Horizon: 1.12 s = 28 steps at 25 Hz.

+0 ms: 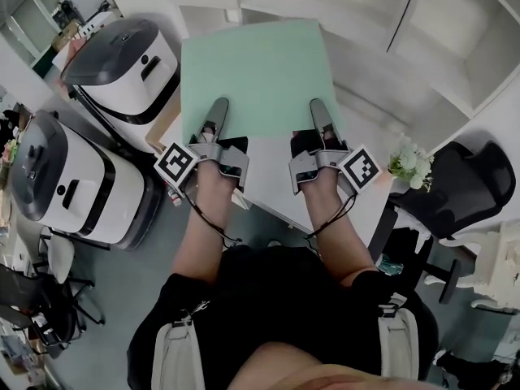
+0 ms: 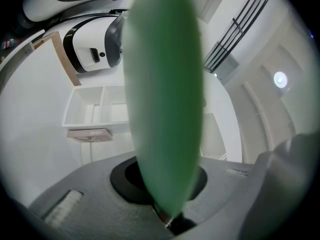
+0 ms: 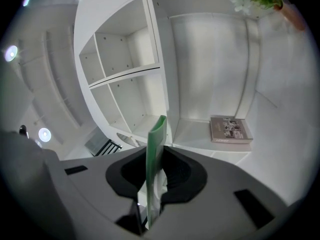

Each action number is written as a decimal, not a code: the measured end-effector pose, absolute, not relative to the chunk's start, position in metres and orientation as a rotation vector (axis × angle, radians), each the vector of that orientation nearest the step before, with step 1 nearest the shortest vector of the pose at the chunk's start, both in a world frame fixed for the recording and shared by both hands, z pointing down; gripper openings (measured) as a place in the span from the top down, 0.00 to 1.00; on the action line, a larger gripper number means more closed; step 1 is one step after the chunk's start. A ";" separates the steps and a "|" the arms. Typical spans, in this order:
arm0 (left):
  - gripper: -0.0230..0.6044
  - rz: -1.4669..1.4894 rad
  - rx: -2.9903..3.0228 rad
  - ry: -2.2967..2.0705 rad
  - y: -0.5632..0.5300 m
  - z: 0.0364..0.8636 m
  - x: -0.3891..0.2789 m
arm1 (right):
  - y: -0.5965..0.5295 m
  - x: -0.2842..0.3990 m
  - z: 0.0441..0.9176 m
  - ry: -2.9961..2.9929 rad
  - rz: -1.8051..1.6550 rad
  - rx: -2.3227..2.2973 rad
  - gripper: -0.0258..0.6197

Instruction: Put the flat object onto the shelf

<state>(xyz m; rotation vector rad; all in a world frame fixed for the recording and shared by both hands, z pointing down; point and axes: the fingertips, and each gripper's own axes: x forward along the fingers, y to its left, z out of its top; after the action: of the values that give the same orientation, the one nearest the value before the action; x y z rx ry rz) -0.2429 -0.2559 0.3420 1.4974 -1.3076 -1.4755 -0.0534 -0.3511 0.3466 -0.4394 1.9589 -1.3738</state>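
Note:
A flat pale-green board (image 1: 252, 75) is held level in front of me, over a white table (image 1: 272, 181), with both grippers on its near edge. My left gripper (image 1: 218, 108) is shut on its left part, and my right gripper (image 1: 318, 108) is shut on its right part. In the left gripper view the board (image 2: 165, 94) stands edge-on and blurred between the jaws of the left gripper (image 2: 169, 216). The right gripper view shows the board's edge (image 3: 156, 154) clamped in the right gripper (image 3: 149, 209). The white shelf (image 1: 455, 23) rises ahead to the right, its open compartments (image 3: 127, 84) facing me.
A book (image 3: 230, 130) lies flat in a lower shelf compartment, and the book (image 2: 90, 134) shows in the left gripper view too. Two white-and-grey machines (image 1: 122, 63) (image 1: 69, 181) stand at the left. A black office chair (image 1: 463, 193) and white flowers (image 1: 410, 165) are at the right.

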 end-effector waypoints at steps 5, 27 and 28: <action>0.92 -1.501 1.531 -1.266 -0.262 0.327 -0.253 | -0.354 -0.062 0.328 1.971 -1.323 -0.429 0.87; 0.90 -1.165 1.743 -0.949 -0.401 0.287 -0.224 | -0.407 -0.011 0.304 1.705 -1.089 -0.727 0.87; 0.90 -1.147 1.744 -0.936 -0.408 0.286 -0.220 | -0.409 -0.007 0.303 1.688 -1.082 -0.742 0.87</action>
<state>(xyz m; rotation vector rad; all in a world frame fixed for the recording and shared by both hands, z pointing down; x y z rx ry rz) -0.2202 -0.4078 0.2865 1.7445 -0.9359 -1.1470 -0.0071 -0.4092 0.3035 -0.7419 1.6885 -1.0819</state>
